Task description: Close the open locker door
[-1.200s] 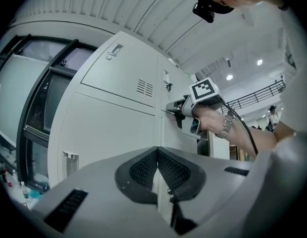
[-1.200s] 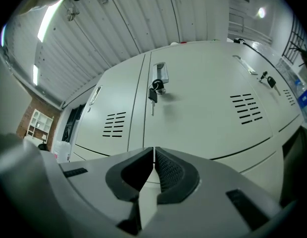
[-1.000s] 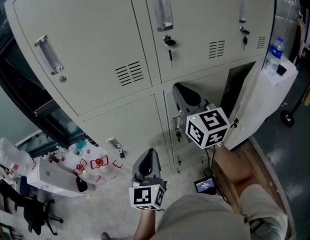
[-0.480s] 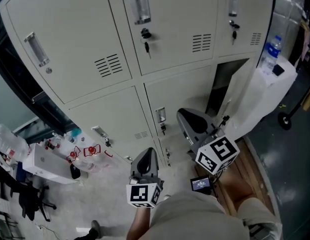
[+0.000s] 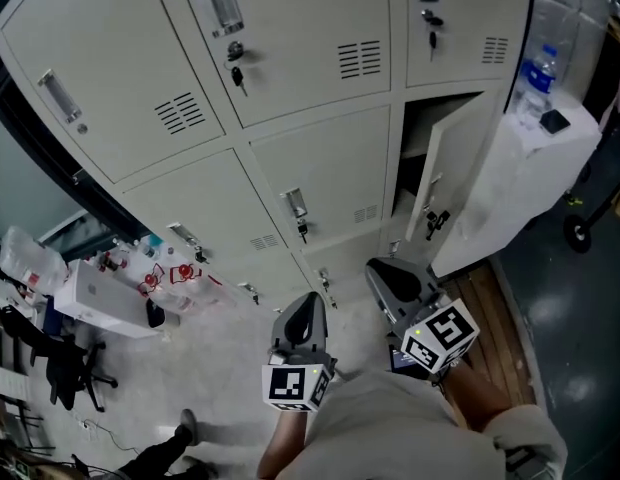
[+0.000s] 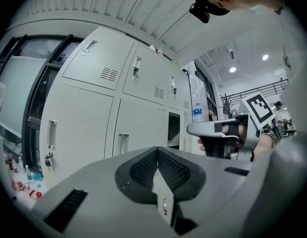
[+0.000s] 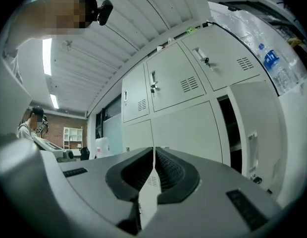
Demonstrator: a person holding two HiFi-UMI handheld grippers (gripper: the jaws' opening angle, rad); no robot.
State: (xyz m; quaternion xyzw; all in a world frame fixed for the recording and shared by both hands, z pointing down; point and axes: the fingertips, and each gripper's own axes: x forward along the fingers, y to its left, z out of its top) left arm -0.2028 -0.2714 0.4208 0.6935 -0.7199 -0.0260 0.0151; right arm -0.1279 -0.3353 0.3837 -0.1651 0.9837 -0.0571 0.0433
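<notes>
Both claws are held low in front of the grey lockers [image 5: 290, 58], and neither one touches anything. The left claw [image 6: 156, 150] is pressed together with nothing in it, and the right claw [image 7: 153, 152] is pressed together and empty too. The open locker door [image 5: 458, 173] is in front of the right claw [image 5: 394, 280] and a bit to its right. It is well apart from the left claw [image 5: 302, 318], off on that claw's right side past the other claw. The door hangs out from the lockers, and the dark hole [image 5: 414, 133] of the locker shows just to the left of it. In the right gripper view the door [image 7: 256, 133] stands at the right of the claw, with the dark gap [image 7: 231, 133] between it and the shut doors. A small latch with a key [image 5: 435, 218] sits on the door's near edge. A water bottle [image 5: 537, 80] stands on a white box [image 5: 545, 183] just past the door, on the far right of the right claw. I think the closing has not begun yet, since the door is wide open and no claw is on it. This looks like the reaching step. Next, the right claw likely needs to go forward and to the right, up to the free edge of the door near the latch. Then it should push the door gently to the left until it lies flat with the other doors. The claw can stay pressed together for that, because a push is enough
</notes>
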